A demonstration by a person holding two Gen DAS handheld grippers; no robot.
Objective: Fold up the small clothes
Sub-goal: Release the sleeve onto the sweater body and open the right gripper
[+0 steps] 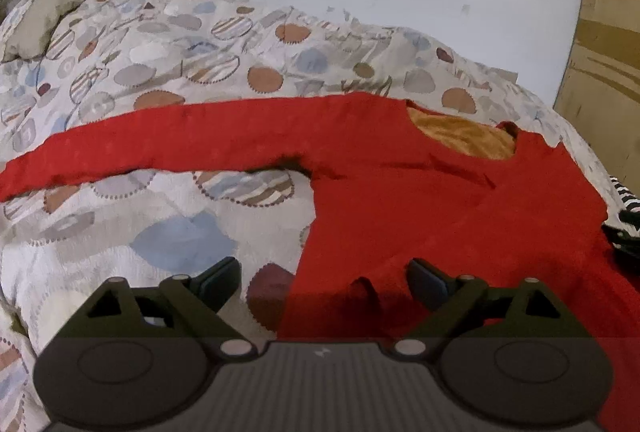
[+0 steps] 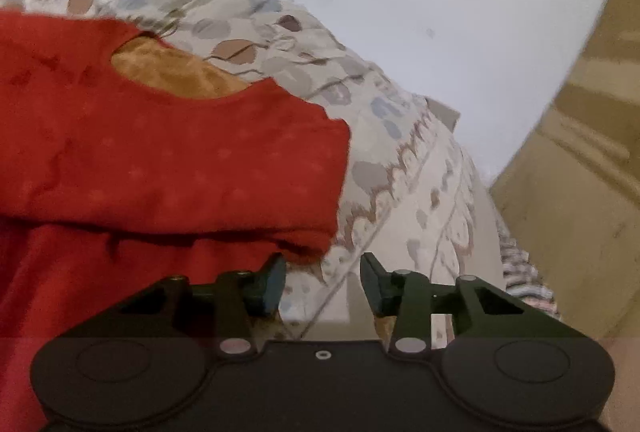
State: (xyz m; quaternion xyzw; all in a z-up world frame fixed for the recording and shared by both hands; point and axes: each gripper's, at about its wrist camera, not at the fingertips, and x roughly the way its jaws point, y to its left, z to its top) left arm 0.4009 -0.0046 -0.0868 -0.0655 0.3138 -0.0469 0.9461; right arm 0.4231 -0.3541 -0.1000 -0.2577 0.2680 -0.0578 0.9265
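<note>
Bed [image 1: 168,232] carrying red top [image 1: 440,211]: one side lying folded inward, left sleeve [image 1: 140,143] waiting outstretched. Your left gripper [image 1: 324,282] gaping wide, right gripper [image 2: 323,282] half-open; both holding nothing.

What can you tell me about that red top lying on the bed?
The red top is a small long-sleeved garment of soft, faintly dotted fabric, with an orange-brown lining showing through the neck opening. It lies spread on the patterned bedspread. One sleeve stretches straight out sideways; on the other side the cloth is folded over the body. The hem sits between the left claw's open fingers, not pinched.
</note>
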